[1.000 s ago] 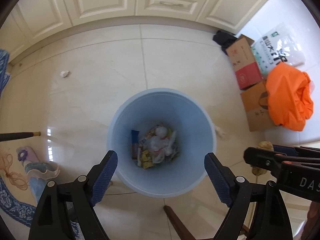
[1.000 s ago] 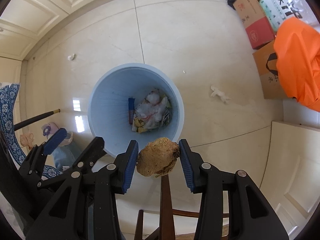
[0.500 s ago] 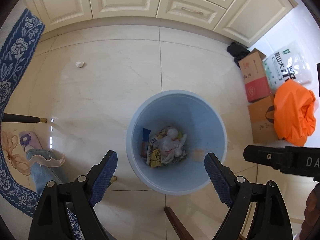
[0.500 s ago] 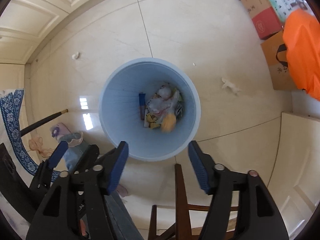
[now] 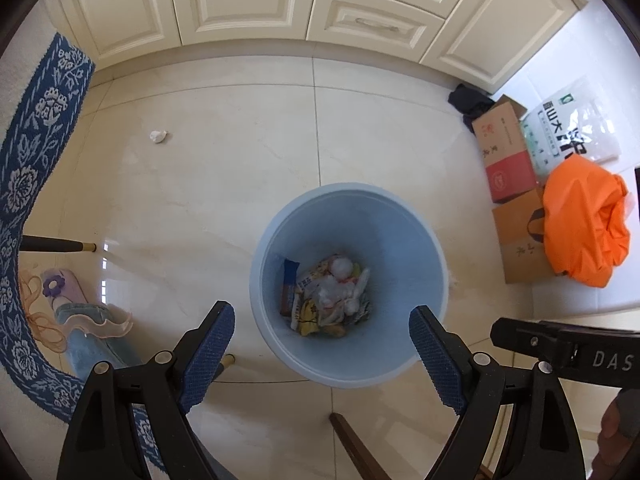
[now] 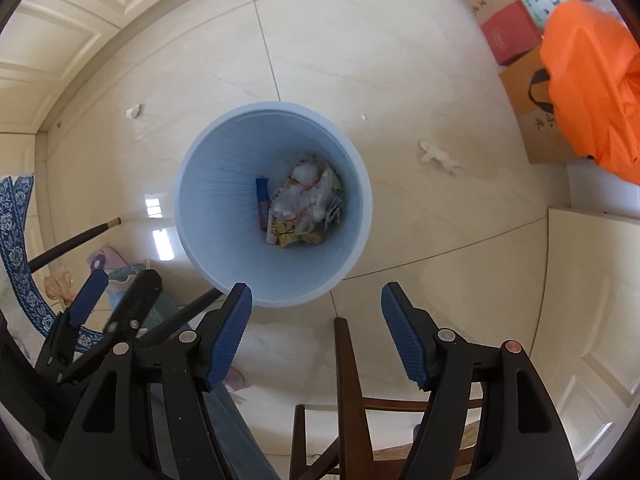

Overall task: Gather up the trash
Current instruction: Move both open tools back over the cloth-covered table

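Drop step just finished: right gripper [image 6: 316, 332] hangs over the near rim of the blue bin [image 6: 208, 240], jaws released and just been opening, with nothing between them. Left gripper [image 5: 320, 352] also points down at the bin, jaws spread wide and empty. Collected trash [image 6: 302, 204] lies at the bin's bottom: wrappers, white crumpled plastic, a dark blue-and-red packet on the left.

Still loose on the floor: a white tissue scrap [image 6: 438, 156] right of the bin, a small white wad [image 5: 158, 136] far left toward the cabinets [image 5: 352, 12], and a tiny speck [image 6: 363, 117] just beyond the bin's far right rim.

Next move, as I judge it: swing one gripper out to the nearest scrap, likely the right one to the tissue scrap, lower it to the tiles and close the jaws on it. The thin, flat paper on glossy tile probably calls for the jaws almost touching the floor.

Around: cardboard boxes [image 5: 504, 152] and an orange bag [image 5: 584, 224] far right, well clear of the scrap. A dark wooden chair frame [image 6: 352, 392] sits near, under the right gripper, and may hinder lowering. A blue patterned rug [image 5: 28, 152], a slipper [image 5: 60, 288] and a black pole [image 5: 56, 246] are on the left.
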Demonstrator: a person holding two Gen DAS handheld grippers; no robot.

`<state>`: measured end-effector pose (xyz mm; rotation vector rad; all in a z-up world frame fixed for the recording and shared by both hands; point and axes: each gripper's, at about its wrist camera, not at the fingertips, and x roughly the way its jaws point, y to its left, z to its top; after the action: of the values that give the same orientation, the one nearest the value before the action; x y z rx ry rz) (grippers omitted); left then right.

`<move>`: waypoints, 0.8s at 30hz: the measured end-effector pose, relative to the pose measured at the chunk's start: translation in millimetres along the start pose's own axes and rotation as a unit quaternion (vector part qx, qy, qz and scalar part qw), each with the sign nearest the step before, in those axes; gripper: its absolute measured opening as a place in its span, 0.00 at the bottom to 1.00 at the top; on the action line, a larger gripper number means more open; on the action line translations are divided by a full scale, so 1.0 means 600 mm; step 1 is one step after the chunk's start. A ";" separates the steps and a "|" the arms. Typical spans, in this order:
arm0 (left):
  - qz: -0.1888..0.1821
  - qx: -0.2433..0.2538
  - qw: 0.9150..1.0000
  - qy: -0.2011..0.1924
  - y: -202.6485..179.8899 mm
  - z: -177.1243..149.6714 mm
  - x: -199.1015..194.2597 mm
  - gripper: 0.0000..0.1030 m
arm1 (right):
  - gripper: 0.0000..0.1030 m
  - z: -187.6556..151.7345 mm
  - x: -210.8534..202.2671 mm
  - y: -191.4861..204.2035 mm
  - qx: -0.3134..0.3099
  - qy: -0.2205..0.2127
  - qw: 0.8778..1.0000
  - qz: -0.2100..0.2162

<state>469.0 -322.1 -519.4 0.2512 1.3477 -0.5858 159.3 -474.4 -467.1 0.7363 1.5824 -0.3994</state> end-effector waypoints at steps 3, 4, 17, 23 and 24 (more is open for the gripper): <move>0.001 0.007 1.000 -0.006 -0.006 -0.004 -0.013 0.83 | 0.67 -0.008 -0.008 -0.011 0.006 -0.005 1.000 0.002; 0.002 0.011 1.000 -0.006 -0.010 -0.006 -0.018 0.83 | 0.67 -0.011 -0.013 -0.014 0.007 -0.008 1.000 0.000; 0.011 0.068 0.997 -0.030 -0.092 -0.028 -0.127 0.83 | 0.67 -0.062 -0.108 -0.050 0.036 -0.072 0.997 0.008; 0.021 0.101 0.992 -0.066 -0.122 -0.063 -0.207 0.83 | 0.67 -0.094 -0.171 -0.067 0.048 -0.123 0.991 0.017; 0.022 0.104 0.992 -0.073 -0.126 -0.071 -0.220 0.83 | 0.67 -0.102 -0.185 -0.069 0.048 -0.136 0.989 0.016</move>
<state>379.0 -331.0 -389.9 0.3989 1.1380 -0.6954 87.6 -490.4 -356.1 0.7448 1.3010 -0.5322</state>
